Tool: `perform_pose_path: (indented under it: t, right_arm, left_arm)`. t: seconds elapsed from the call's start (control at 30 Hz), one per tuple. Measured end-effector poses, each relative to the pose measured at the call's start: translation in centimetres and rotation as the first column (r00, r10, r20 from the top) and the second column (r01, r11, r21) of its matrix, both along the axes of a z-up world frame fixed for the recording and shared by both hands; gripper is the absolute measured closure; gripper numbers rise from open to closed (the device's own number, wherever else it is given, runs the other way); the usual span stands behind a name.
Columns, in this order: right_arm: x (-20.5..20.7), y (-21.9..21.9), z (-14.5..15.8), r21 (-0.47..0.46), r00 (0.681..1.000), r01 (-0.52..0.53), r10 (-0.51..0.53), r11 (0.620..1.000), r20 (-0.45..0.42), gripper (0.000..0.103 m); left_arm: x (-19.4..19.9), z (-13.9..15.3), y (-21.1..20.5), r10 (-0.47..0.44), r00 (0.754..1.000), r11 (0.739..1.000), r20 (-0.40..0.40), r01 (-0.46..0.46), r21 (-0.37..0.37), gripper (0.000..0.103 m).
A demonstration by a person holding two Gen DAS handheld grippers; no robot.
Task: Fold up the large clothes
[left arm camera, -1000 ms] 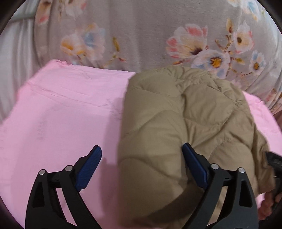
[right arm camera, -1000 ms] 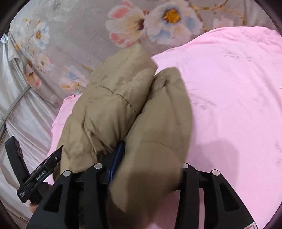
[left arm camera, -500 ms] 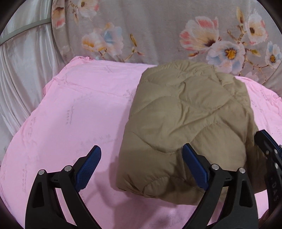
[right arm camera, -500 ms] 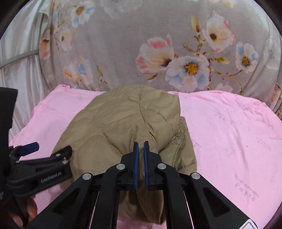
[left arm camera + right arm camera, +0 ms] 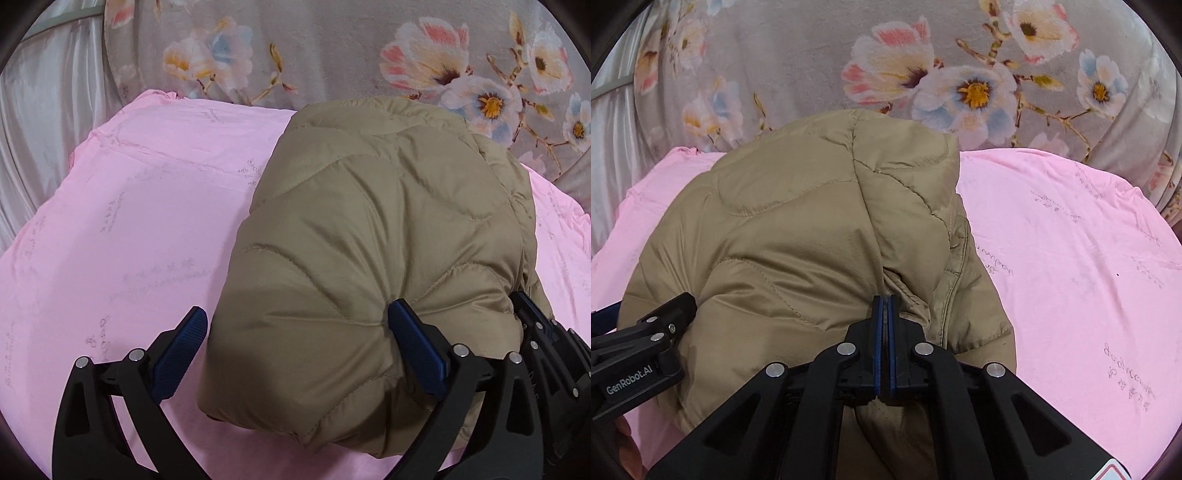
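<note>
— Jacket (image 5: 369, 236) first: where's it lying?

— Quilted tan thing, folded into a puffy bundle on the pink sheet (image 5: 129, 221), toward the far side, its back edge up against the grey floral blanket (image 5: 332, 51). Pale satin curtain (image 5: 44, 122) hangs off to the left.

— And the left gripper (image 5: 299, 350)?

— Low at the near edge of the bundle, fingers spread wide apart. The right-hand blue pad (image 5: 417, 350) presses into the padded fabric; the other pad sits out over bare pink sheet, just beside the jacket's left edge. So the bundle's near corner lies between the two fingers, but nothing is pinched.

— The right gripper (image 5: 884, 321)?

— Fingers drawn together, blue pads nearly touching, with a fold of the jacket (image 5: 798, 229) nipped at the tips. It's at the near right side of the bundle, where the layered edge with a snap button shows. Some tan fabric also bunches underneath the gripper body.

— Are the two tools close?

— Near each other. From the right camera the left gripper (image 5: 661, 325) sits at the bundle's left flank, touching the cloth; from the left camera the right gripper (image 5: 546, 332) shows at the jacket's right edge.
</note>
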State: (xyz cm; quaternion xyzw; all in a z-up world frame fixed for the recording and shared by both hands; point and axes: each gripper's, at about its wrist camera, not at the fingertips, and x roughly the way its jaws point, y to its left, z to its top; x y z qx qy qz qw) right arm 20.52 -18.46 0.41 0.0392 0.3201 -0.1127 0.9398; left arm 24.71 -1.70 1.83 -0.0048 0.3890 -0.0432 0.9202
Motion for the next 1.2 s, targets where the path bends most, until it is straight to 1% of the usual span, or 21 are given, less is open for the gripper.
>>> perform_pose_path:
  t: [0.07, 0.13, 0.37, 0.53, 0.7, 1.03, 1.2]
  right_arm:
    - [0.1, -0.3, -0.2, 0.015, 1.000, 0.002, -0.002, 1.000, -0.008, 0.103]
    - [0.1, -0.4, -0.4, 0.021, 1.000, 0.003, -0.002, 1.000, -0.013, 0.103]
    - [0.2, -0.7, -0.4, 0.038, 1.000, 0.000, 0.001, 0.999, -0.023, 0.102]
    - [0.2, -0.6, -0.3, 0.034, 1.000, 0.001, 0.000, 0.999, -0.029, 0.102]
    - [0.2, -0.7, -0.3, 0.034, 1.000, 0.000, 0.001, 0.999, -0.031, 0.101]
    - [0.3, -0.7, -0.2, 0.035, 0.999, 0.003, -0.001, 0.999, -0.039, 0.101]
    - [0.3, -0.9, -0.3, 0.050, 0.999, 0.005, -0.002, 0.999, -0.042, 0.101]
  left_arm:
    - [0.2, -0.4, 0.2, -0.006, 1.000, 1.000, -0.007, 0.005, -0.022, 0.005]
    - [0.4, -0.7, 0.2, -0.012, 1.000, 1.000, -0.008, 0.011, -0.027, 0.005]
    - [0.0, -1.1, -0.7, -0.012, 0.999, 0.999, 0.038, 0.010, 0.036, 0.005]
    - [0.1, -1.4, -0.6, -0.012, 0.999, 1.000, 0.040, 0.011, 0.022, 0.005]
    - [-0.2, -1.5, -0.8, -0.006, 0.998, 0.999, 0.065, 0.003, 0.041, 0.005]
    - [-0.1, -1.7, -0.7, -0.006, 0.998, 0.999, 0.069, 0.004, 0.034, 0.005]
    - [-0.1, -1.6, -0.7, -0.003, 0.997, 0.999, 0.075, 0.000, 0.036, 0.005]
